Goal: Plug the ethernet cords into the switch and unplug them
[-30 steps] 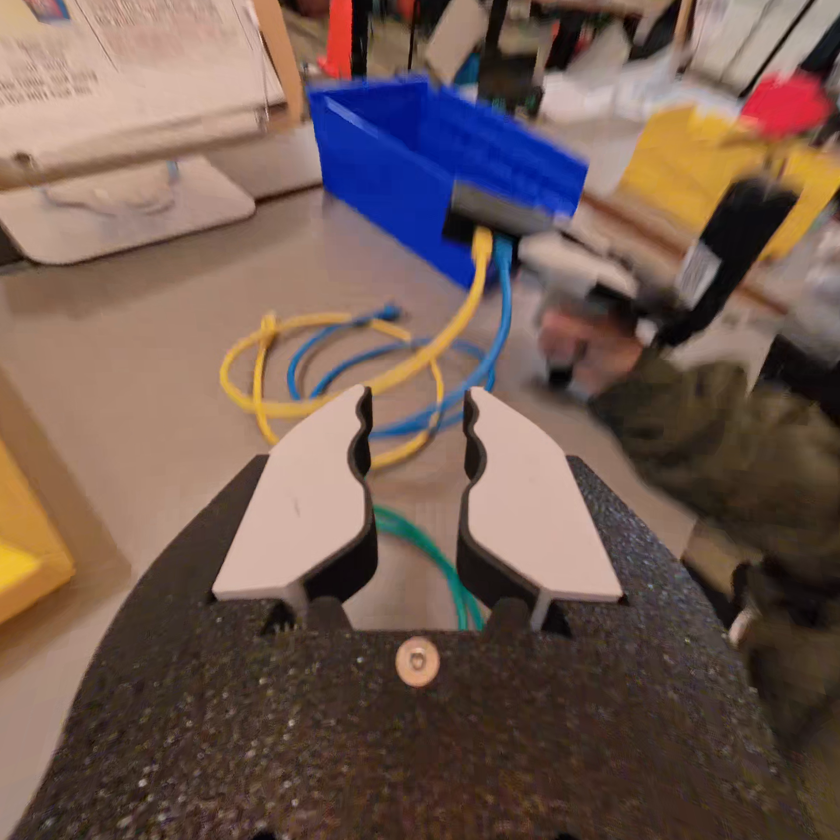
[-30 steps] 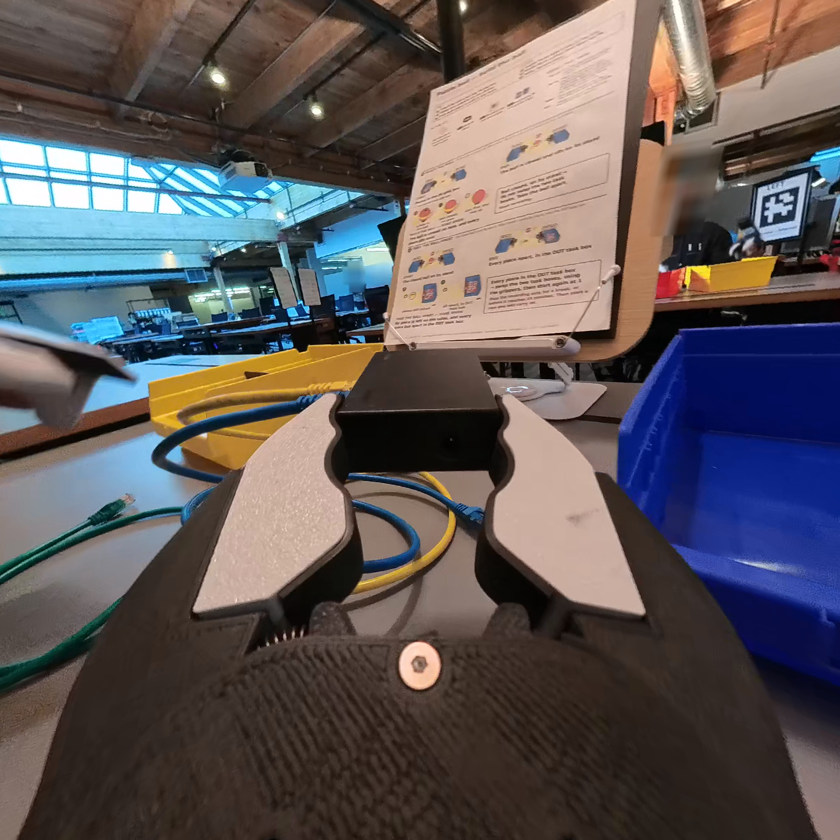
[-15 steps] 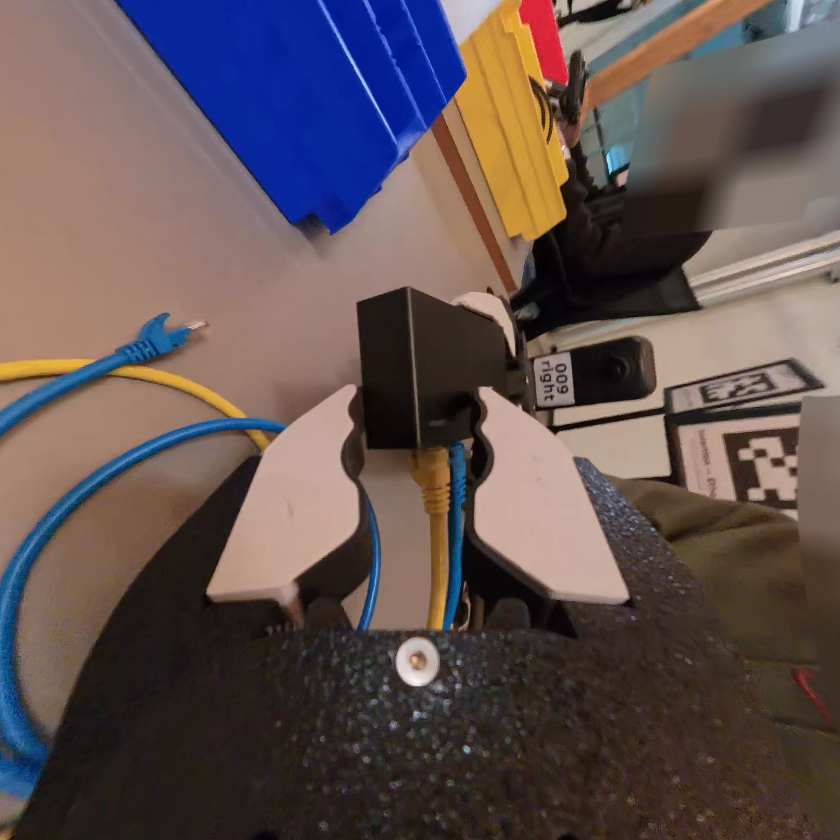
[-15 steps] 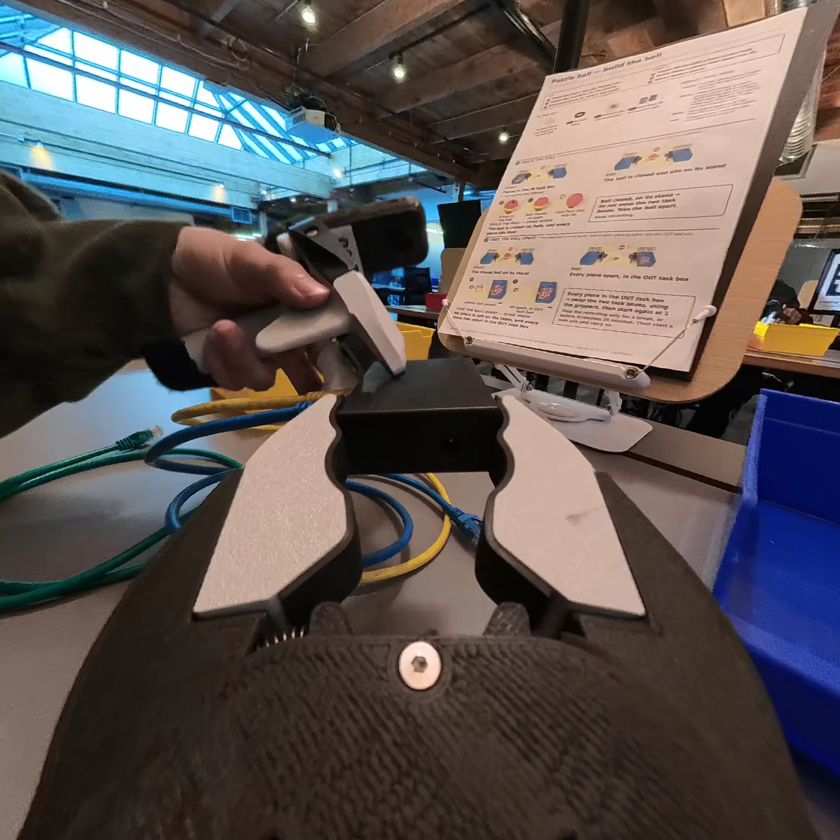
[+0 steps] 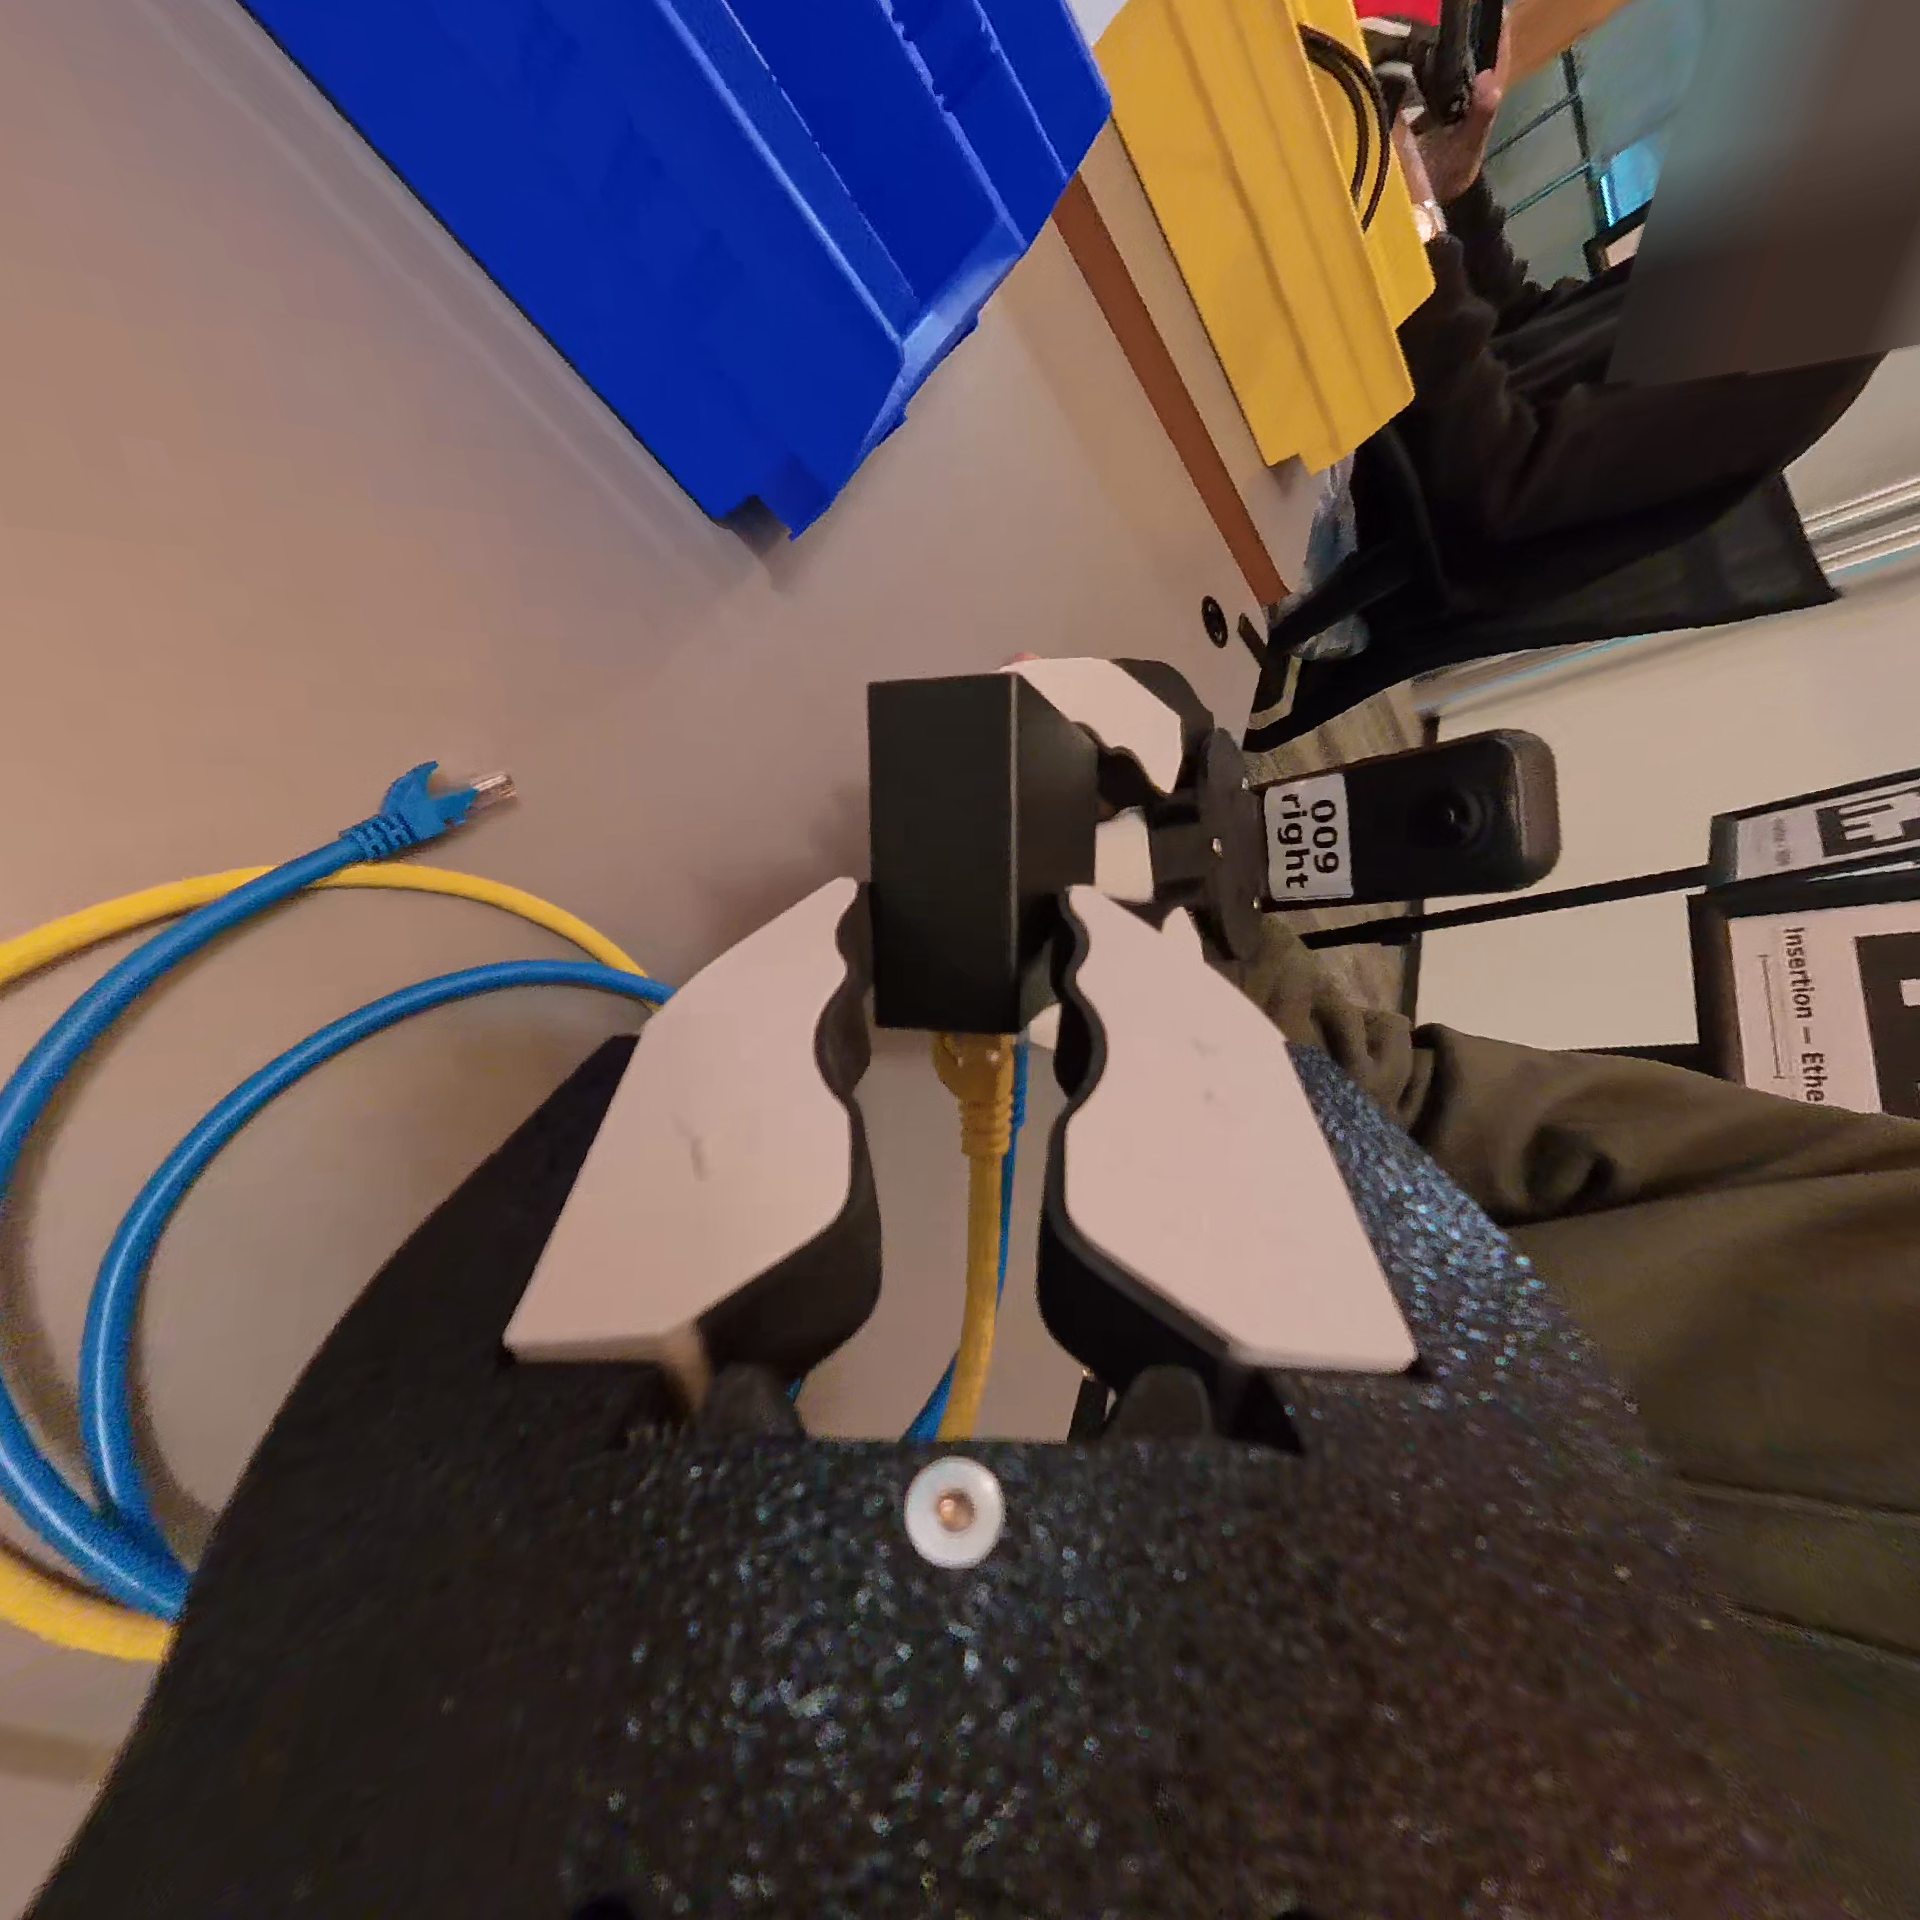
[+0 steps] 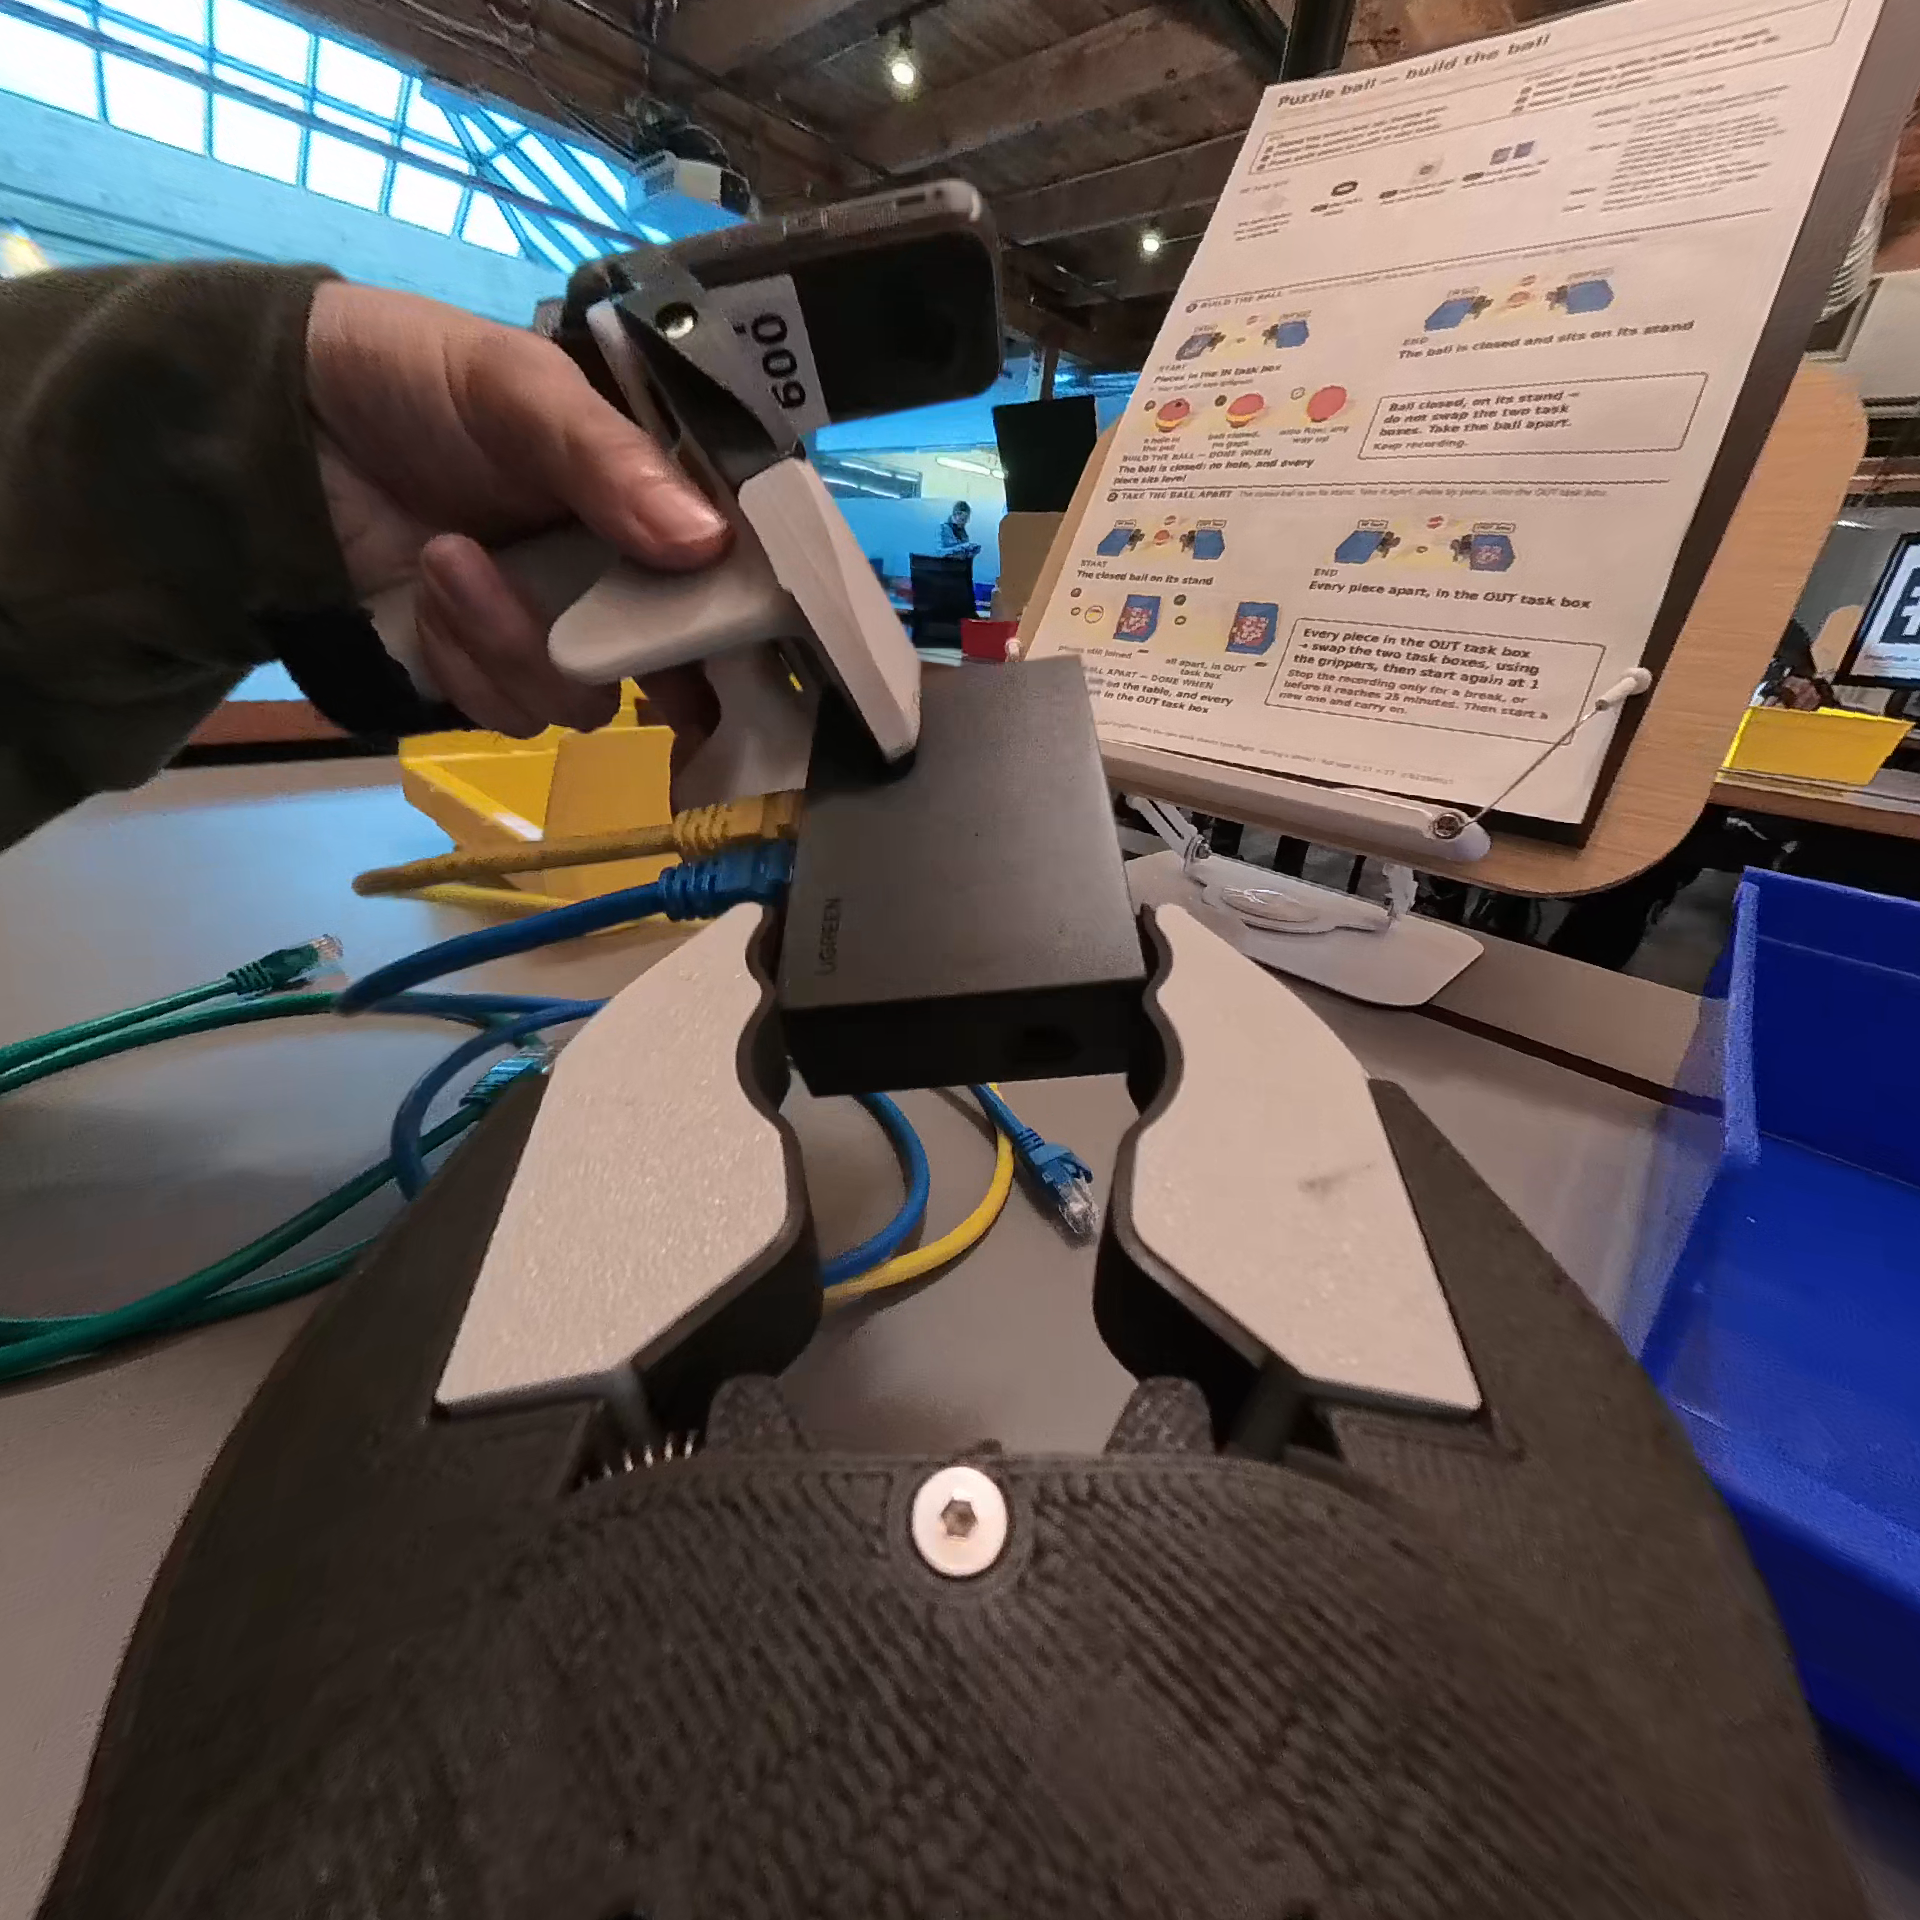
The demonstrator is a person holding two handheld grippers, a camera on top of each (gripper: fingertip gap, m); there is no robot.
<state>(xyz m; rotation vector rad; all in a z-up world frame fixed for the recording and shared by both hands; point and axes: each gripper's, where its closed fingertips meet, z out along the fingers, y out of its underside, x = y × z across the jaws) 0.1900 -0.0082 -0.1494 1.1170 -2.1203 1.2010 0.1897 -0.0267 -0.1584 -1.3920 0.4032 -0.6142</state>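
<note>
Clearly the switch (image 6: 961,894) is the landmark. Left of it, green cord (image 6: 156,1049) lies slack on the table (image 6: 156,852); yellow cord (image 6: 727,826) and blue cord (image 6: 717,881) sit plugged into its left side. The left gripper (image 6: 873,743) pinches its far edge; the right gripper (image 6: 961,997) clamps its near end. It looks light, rigid and smooth; the cords are floppy, so grip the stiff plug boots.

Left gripper (image 5: 956,935): speckled black printed body, two pale grey scalloped fingers (image 5: 717,1132) with black inner pads, a silver screw (image 5: 953,1510) just behind the finger roots. Right gripper (image 6: 961,997): black ribbed body, same fingers, a hex screw (image 6: 958,1522). Olive-green sleeve (image 6: 135,499) behind the hand (image 6: 488,499).
</note>
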